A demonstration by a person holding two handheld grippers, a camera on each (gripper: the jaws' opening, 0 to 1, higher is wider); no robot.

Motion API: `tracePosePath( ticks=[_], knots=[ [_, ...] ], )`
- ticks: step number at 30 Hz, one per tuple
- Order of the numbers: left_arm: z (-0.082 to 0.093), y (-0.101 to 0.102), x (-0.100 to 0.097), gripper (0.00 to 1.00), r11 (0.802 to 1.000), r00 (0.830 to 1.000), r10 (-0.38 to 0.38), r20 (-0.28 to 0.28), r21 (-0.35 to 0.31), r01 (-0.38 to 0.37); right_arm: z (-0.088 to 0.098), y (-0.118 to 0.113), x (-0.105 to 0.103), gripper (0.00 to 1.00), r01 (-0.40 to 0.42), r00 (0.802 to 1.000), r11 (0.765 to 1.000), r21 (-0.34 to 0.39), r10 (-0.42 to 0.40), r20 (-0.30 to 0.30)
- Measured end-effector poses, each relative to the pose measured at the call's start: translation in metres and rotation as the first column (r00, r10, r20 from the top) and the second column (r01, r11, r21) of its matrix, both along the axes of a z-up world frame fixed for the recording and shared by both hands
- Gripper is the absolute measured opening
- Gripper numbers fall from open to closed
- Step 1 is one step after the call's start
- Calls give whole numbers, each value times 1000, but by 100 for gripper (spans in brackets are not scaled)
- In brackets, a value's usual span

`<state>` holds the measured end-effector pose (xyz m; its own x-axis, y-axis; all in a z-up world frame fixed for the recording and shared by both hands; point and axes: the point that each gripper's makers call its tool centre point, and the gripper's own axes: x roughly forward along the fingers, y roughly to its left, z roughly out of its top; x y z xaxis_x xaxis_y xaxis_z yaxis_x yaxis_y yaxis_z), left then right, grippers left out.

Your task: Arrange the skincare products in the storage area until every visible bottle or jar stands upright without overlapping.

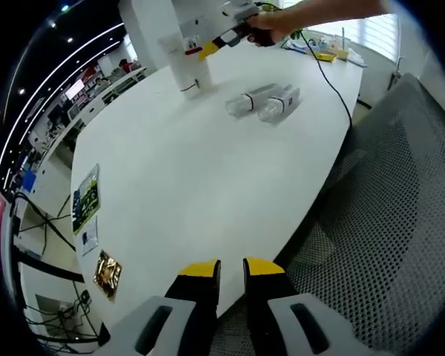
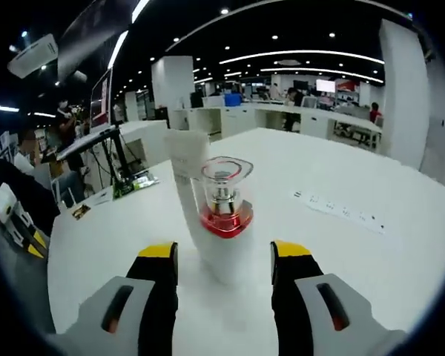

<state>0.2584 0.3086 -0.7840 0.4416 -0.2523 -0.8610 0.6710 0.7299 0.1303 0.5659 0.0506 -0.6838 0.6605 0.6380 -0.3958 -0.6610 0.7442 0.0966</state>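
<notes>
In the left gripper view, two clear bottles [image 1: 248, 101] [image 1: 279, 103] lie on their sides, side by side, on the white table [image 1: 193, 185]. A tall white tube [image 1: 184, 63] stands upright behind them. My right gripper [image 1: 211, 46], held by a hand [image 1: 271, 22], is at the tube. My left gripper [image 1: 231, 268] hangs at the table's near edge, jaws almost together with nothing between them. In the right gripper view, the white tube [image 2: 187, 159] and a small glass bottle [image 2: 224, 202] with a red base stand upright. My right gripper [image 2: 226, 256] is open around them.
A grey mesh chair [image 1: 400, 208] stands close on the right of the table. Leaflets [image 1: 85, 199] and a gold packet [image 1: 107, 273] lie at the table's left edge. A black cable [image 1: 330, 81] runs across the far corner. Sockets [image 2: 341, 208] are set into the tabletop.
</notes>
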Motion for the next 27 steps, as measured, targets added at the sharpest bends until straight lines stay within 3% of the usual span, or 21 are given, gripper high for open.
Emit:
tracePosePath(
  ticks=[4, 7, 9, 11, 14, 18, 19, 22, 23, 25, 26, 27],
  knots=[
    [4, -4, 1, 13, 1000, 1000, -21, 22, -4, 21, 6, -6, -33, 49, 32, 999, 998, 47, -32, -11],
    [13, -8, 6, 13, 999, 997, -28, 73, -27, 30, 8, -7, -51, 49, 65, 998, 993, 100, -62, -34],
    [25, -13, 13, 12, 997, 989, -49, 141, -48, 56, 8, -5, -64, 50, 72, 997, 990, 123, -67, -44],
    [33, -19, 14, 11, 993, 987, -41, 154, -102, 58, 11, -4, -74, 49, 87, 995, 985, 150, -79, -55],
    [46, -21, 20, 11, 985, 984, -12, 179, -168, 43, 26, -2, -90, 49, 92, 996, 982, 163, -89, -23],
    [56, -28, 18, 10, 958, 991, 15, 132, -287, 23, 38, -2, -105, 49, 99, 995, 978, 181, -103, 8],
    [63, -34, 18, 10, 934, 994, 35, 101, -359, 4, 39, -2, -108, 48, 104, 994, 976, 190, -107, 5],
    [86, -46, 22, 10, 866, 993, 63, 98, -501, -5, 40, -1, -120, 47, 102, 994, 975, 197, -107, 14],
    [90, -46, 24, 10, 851, 992, 84, 91, -525, -24, 39, 1, -126, 47, 94, 995, 976, 194, -98, 11],
    [106, -55, 27, 10, 785, 990, 113, 86, -619, -36, 38, 5, -136, 47, 88, 996, 975, 202, -90, 1],
    [115, -58, 31, 11, 720, 985, 153, 74, -692, -60, 38, 8, -141, 48, 79, 997, 976, 204, -81, 0],
    [121, -61, 32, 11, 670, 984, 171, 54, -738, -76, 38, 12, -148, 47, 69, 997, 977, 199, -72, 5]
  ],
)
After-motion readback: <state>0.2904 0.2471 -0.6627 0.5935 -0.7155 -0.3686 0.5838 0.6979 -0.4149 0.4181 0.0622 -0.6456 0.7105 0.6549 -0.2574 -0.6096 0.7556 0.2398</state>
